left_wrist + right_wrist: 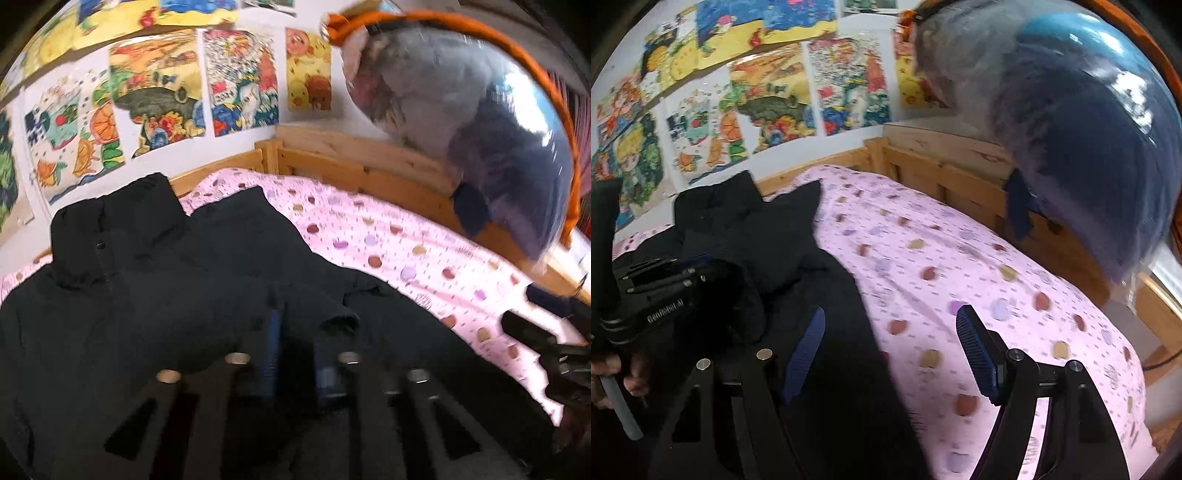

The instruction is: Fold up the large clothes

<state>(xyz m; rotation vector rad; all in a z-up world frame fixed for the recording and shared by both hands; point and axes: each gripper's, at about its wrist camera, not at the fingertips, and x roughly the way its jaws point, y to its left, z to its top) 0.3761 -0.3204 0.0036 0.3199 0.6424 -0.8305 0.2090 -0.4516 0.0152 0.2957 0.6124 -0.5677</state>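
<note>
A large black padded jacket (155,280) lies on a pink dotted bedsheet (399,251), collar toward the wall. My left gripper (295,354) is low over the jacket with its blue pads close together around a fold of black fabric; it looks shut on the jacket. In the right wrist view the jacket (768,240) fills the left side and the left gripper (687,277) sits on it, held by a hand. My right gripper (890,354) is open and empty, straddling the jacket's right edge and the sheet (960,258).
A wooden bed frame (362,158) runs behind the bed. A large clear plastic bag stuffed with grey and blue items (1071,129) leans on the frame at right. Colourful posters (159,92) cover the wall.
</note>
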